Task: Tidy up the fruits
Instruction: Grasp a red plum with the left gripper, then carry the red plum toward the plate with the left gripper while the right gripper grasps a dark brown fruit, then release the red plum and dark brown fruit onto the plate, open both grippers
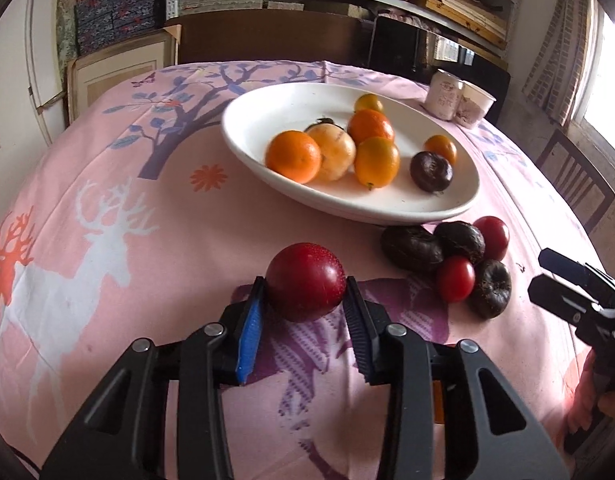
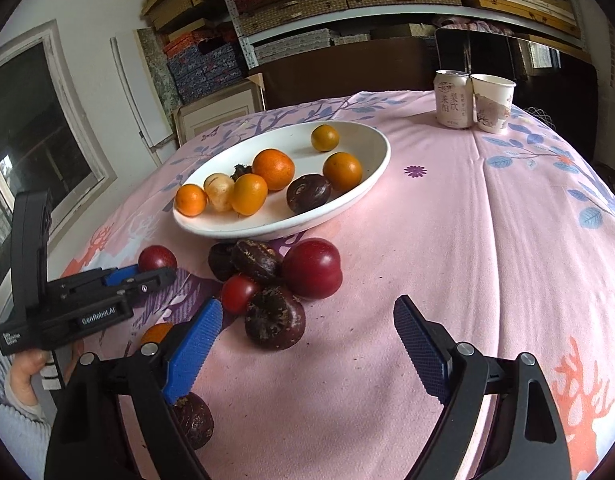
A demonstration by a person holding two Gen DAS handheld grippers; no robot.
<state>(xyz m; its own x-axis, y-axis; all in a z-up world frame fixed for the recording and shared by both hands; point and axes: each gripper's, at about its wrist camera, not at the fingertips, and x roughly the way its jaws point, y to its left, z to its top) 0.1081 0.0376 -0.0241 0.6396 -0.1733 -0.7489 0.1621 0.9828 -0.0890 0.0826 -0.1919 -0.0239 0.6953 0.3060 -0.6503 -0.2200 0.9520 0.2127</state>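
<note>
Left gripper [image 1: 305,292] clamps a red plum [image 1: 305,281] just before the plate [image 1: 267,92]. Right gripper [image 2: 307,344] stands open, empty. Plate holds oranges [image 1: 293,156] and one dark fruit [image 1: 431,171].

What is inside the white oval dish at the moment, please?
The white dish holds five orange citrus fruits, one pale yellowish fruit and one dark purple fruit. A dark leafy bit shows behind them; the rest of it is hidden.

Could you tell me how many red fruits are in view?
3: a held plum in the jaws of the left gripper, a large plum and a small tomato beside the plate. More may be hidden.
</note>
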